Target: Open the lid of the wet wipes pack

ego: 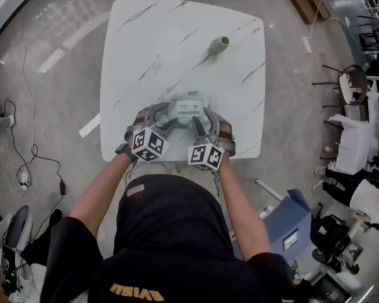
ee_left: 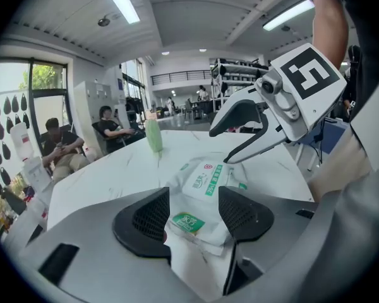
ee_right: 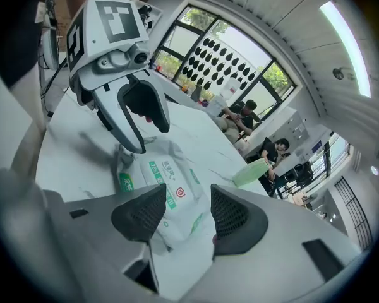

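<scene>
Two grippers low over the white marbled counter (ego: 164, 43), both at the wet wipes pack (ego: 188, 108), which lies flat near the counter's lower edge in the head view, centre of frame. Left gripper (ee_left: 194, 213) comes in from the pack's left end and right gripper (ee_right: 188, 213) from its right end, with their marker cubes side by side just below the pack in the head view. Left gripper view: fingers (ee_left: 148, 219) spread, with the pack's near end and its green label lying in the gap. The pads look just clear of the wrapper, though the left pad is close enough that light contact can't be ruled out from this angle. Not clamped either way. Right gripper view: fingers (ee_right: 237, 216) also spread, the pack's crinkled edge sits in the gap at lower centre, no squeeze visible on the film, so released. Each gripper view shows the other gripper's fingers apart over the far end of the pack. Lid (ee_left: 205, 180) is the white flap with the green stripe on top of the pack; it sits flat, looks closed. Green bottle (ego: 218, 45) stands well apart, toward the counter's upper right in the head view. People sit in the background of both gripper views.
</scene>
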A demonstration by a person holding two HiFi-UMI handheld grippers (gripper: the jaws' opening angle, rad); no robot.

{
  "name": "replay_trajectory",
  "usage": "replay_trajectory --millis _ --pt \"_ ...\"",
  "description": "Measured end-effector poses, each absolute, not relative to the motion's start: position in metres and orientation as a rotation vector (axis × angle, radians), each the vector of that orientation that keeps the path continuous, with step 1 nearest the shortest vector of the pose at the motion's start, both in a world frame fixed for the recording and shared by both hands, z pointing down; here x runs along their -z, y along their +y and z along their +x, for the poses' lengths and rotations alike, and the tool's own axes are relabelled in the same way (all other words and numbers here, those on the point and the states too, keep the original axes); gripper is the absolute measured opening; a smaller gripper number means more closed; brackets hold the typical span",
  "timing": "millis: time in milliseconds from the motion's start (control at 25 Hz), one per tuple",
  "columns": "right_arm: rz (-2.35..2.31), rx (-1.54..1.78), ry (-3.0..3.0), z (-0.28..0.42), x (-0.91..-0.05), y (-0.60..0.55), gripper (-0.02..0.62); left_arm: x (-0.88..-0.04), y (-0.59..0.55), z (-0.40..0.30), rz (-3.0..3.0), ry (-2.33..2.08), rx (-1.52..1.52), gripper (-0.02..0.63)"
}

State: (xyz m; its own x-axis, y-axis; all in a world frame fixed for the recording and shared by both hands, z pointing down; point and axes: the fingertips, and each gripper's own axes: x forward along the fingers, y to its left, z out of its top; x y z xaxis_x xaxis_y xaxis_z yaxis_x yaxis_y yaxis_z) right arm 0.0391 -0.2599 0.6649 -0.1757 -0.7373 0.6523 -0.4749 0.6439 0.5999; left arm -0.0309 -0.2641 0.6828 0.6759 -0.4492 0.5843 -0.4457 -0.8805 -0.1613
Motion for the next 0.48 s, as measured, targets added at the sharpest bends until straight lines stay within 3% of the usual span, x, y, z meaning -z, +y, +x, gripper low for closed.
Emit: replay_trajectory --millis 480 --pt "0.784 0.399 -1.787 0.017 -0.696 -0.251 0.221 -0.705 -0.266 -0.03 -2.836 0.682 1.118 0.21"
